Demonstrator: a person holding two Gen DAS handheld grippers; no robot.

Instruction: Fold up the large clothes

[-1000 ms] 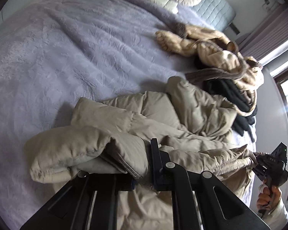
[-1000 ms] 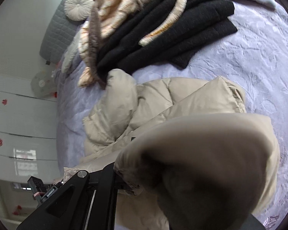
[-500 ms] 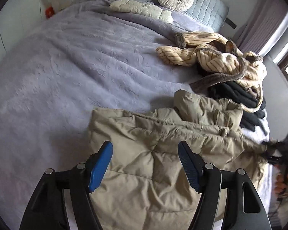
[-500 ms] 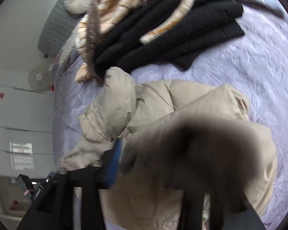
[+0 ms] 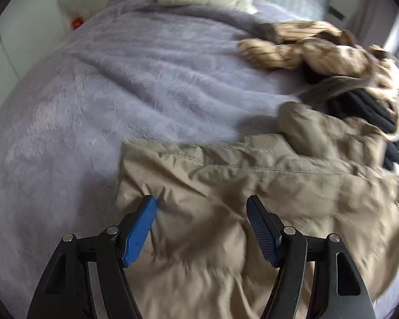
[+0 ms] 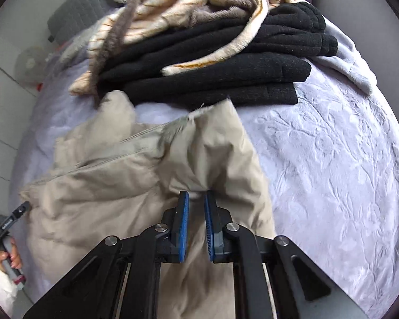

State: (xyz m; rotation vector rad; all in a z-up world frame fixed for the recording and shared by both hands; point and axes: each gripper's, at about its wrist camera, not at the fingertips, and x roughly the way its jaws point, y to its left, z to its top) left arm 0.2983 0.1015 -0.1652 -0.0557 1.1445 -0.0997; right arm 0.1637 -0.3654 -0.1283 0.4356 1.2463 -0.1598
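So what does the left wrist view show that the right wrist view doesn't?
Only the left wrist view: the left claw wide open over the beige puffer coat, nothing between its pads.
Only the right wrist view: the right claw closing on a coat fold, and the hand holding the other tool.
Both: the coat, black folded clothes, lavender bedspread.

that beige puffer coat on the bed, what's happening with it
A person is folding the beige puffer coat on the lavender bedspread with handheld tongs. The left tongs hang open above the coat's lower part, holding nothing. The right tongs are closing, with a pinch of coat fabric at their tips. Beyond the coat lies a folded black garment with a cream striped fur piece on top.
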